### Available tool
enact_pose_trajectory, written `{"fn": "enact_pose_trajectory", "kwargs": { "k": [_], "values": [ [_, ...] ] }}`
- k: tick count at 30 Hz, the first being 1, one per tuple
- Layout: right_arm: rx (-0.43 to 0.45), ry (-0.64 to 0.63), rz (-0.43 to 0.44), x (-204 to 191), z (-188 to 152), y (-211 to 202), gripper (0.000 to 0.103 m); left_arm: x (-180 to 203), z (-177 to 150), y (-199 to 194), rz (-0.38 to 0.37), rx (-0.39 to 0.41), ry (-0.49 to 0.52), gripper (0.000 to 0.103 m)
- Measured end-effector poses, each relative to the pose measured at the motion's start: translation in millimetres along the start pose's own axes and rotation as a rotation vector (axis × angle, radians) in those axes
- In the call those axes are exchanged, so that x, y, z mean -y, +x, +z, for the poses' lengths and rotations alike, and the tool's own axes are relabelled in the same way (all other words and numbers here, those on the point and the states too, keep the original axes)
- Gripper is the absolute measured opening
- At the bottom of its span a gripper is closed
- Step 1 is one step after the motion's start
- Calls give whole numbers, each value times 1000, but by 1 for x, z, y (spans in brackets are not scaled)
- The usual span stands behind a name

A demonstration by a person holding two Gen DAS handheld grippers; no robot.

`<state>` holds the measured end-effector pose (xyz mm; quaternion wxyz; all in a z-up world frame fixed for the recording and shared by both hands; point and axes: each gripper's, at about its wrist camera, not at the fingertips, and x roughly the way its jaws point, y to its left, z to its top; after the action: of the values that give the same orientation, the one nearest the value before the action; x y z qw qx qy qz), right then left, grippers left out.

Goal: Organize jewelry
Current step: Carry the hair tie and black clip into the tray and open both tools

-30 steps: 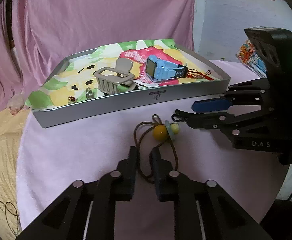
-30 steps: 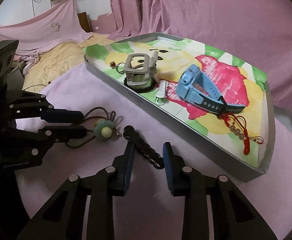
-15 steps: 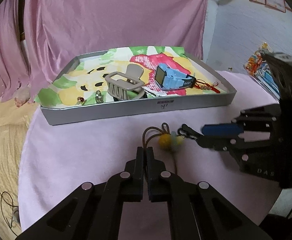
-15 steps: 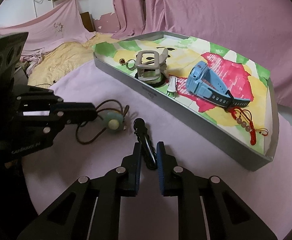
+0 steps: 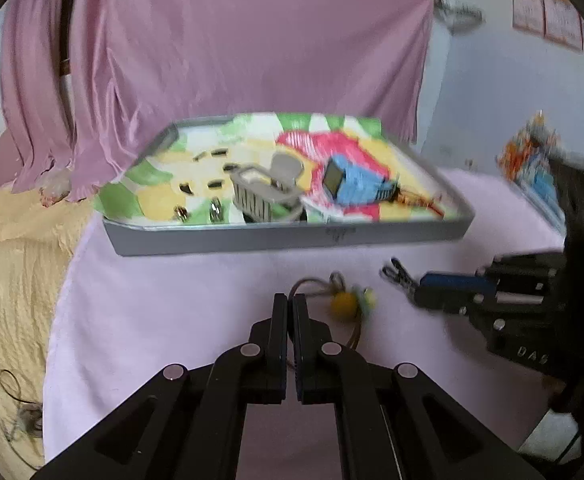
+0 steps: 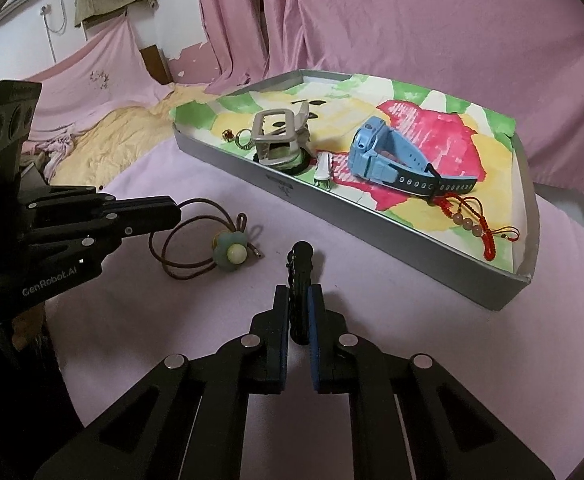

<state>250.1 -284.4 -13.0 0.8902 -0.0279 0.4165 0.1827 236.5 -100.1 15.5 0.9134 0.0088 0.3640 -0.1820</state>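
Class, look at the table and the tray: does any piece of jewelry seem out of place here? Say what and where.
Two pieces lie outside the tray, on the pink cloth: a brown cord necklace with a green flower pendant, its cord in the left claw, and a black hair clip pinched in the right claw. The other pieces sit in the tray.

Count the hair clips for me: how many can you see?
2. A grey plastic claw-shaped hair clip stands in the tray; a black hair clip is pinched in the right claw over the pink cloth. Others may be hidden.
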Motion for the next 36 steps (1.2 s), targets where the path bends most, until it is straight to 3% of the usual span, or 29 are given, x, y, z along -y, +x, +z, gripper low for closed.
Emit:
{"fn": "enact_pose_trajectory", "kwargs": {
  "k": [5,16,23,29,36],
  "values": [
    [73,44,19,4,-3,-14,8,-8,13,-25,-11,150,-42,3],
    [252,90,6,15,20,-46,8,-21,59,-24,25,234,-57,3],
    [263,129,-54,37,65,-36,8,-26,104,-2,22,272,-46,3],
    [219,175,-74,62,98,-6,8,-34,131,30,27,258,-53,3],
    [166,251,-90,99,119,33,8,-52,141,84,21,114,-116,3]
  ]
}}
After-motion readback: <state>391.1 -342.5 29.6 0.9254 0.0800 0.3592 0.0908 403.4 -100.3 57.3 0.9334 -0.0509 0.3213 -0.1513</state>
